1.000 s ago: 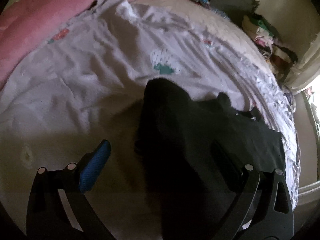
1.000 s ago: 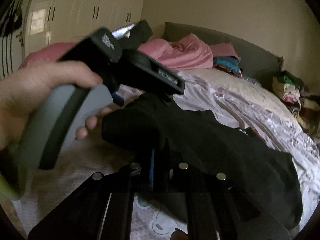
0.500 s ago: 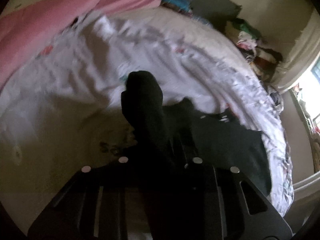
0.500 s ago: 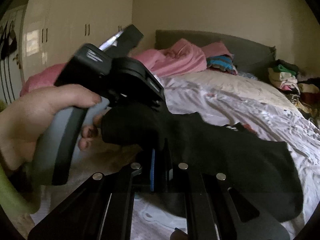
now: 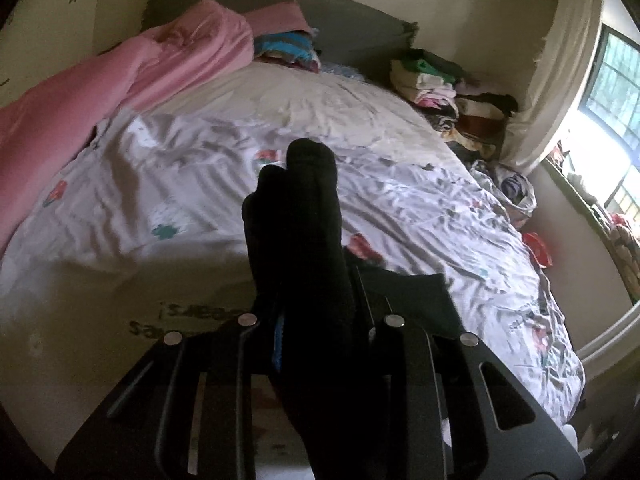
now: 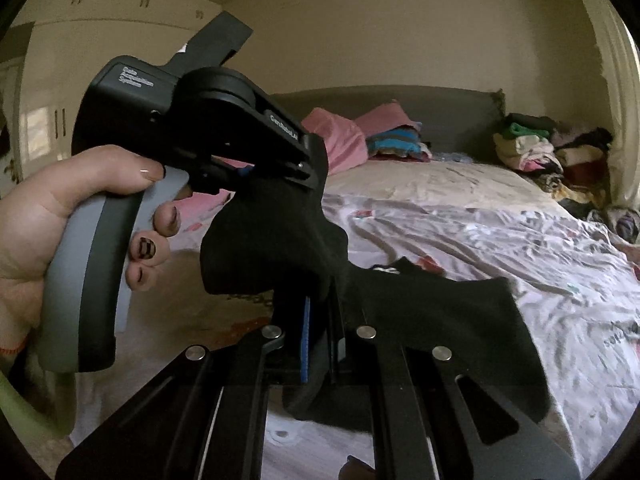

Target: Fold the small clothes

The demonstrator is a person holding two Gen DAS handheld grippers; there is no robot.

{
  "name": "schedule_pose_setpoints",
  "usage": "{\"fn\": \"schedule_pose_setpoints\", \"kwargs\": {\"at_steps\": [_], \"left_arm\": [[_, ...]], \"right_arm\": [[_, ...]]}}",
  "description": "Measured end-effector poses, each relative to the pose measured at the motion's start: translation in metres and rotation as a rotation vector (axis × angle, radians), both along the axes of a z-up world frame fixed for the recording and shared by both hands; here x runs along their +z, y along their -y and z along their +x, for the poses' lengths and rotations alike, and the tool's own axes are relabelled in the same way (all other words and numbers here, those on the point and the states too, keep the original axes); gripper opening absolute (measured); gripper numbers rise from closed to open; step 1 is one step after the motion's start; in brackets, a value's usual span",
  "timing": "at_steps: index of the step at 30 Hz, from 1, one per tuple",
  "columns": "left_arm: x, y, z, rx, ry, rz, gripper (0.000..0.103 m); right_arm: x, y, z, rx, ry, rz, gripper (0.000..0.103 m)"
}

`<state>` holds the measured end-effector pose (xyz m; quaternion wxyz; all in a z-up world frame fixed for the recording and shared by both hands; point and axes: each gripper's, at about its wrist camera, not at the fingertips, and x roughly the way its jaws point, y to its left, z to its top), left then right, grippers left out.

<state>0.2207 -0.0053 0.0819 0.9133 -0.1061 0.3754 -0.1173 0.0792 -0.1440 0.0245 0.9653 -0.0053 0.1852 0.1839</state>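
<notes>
Left gripper point(image 5: 316, 332): jaws clamped on a bunched part of the black garment point(image 5: 296, 216), which sticks up toward 12 o'clock.
Right gripper point(image 6: 320, 336): jaws together on the same garment's edge; the cloth trails off toward 3 o'clock.
Garment: stretched between both grippers, lifted above the bed point(image 5: 400, 184).
Left hand point(image 6: 48, 216): at 9 o'clock in the right view, wrapped round the grey handle.
Pink blanket point(image 5: 100, 92): 10 o'clock.
Clothes pile point(image 5: 448, 92): 2 o'clock.

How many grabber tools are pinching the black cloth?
2. The left gripper, held in a hand, clamps the upper end of the black garment. The right gripper clamps its near edge, low in that view. Nothing suggests a hidden one.
</notes>
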Motion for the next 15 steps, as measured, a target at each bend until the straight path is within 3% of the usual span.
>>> {"fn": "schedule_pose_setpoints", "kwargs": {"at_steps": [15], "left_arm": [[-0.011,0.071,-0.003,-0.063,-0.024,-0.005,0.018]], "right_arm": [[-0.014,0.060,-0.003,-0.096,-0.066,0.077,0.006]]}}
